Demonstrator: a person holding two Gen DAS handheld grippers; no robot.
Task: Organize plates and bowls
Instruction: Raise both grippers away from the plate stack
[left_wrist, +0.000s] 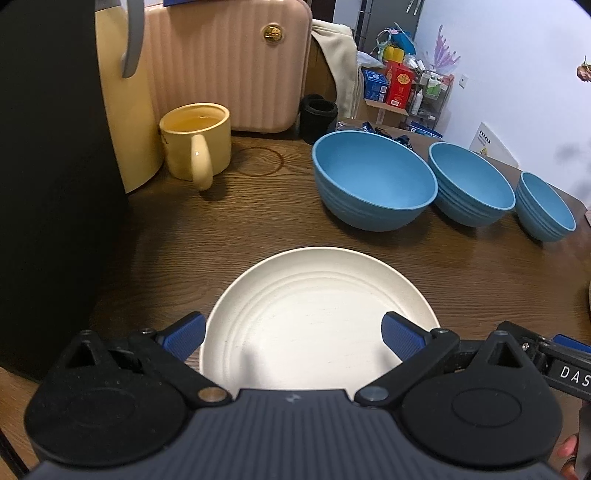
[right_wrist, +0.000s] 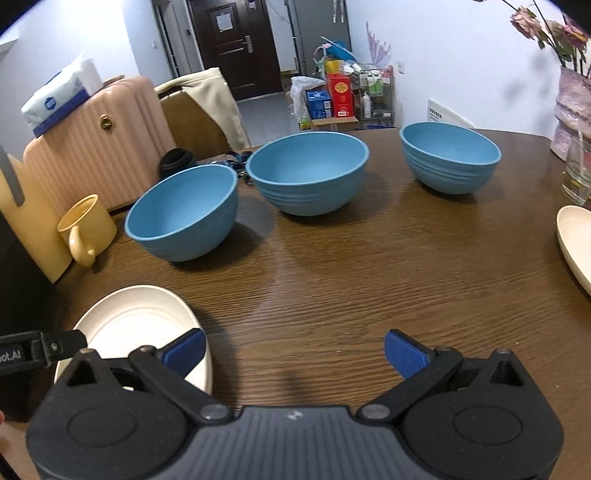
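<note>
A cream plate (left_wrist: 317, 314) lies on the wooden table (left_wrist: 480, 280) right below my left gripper (left_wrist: 293, 338), which hangs open above its near half with nothing held. Three blue bowls stand in a row behind it: near (left_wrist: 373, 181), middle (left_wrist: 471, 182), far (left_wrist: 545, 206). In the right wrist view the same plate (right_wrist: 140, 325) sits at lower left, the bowls (right_wrist: 184, 214) (right_wrist: 308, 171) (right_wrist: 448, 157) across the back. My right gripper (right_wrist: 293, 352) is open over bare wood. A second cream plate (right_wrist: 574, 243) shows at the right edge.
A yellow mug (left_wrist: 197, 142) of liquid, a yellow-and-black appliance (left_wrist: 55, 166) and a pink ribbed case (left_wrist: 229, 62) crowd the table's left. A black cylinder (left_wrist: 318, 118) stands behind the bowls. At the right are a glass (right_wrist: 578, 173) and a flower vase (right_wrist: 572, 110).
</note>
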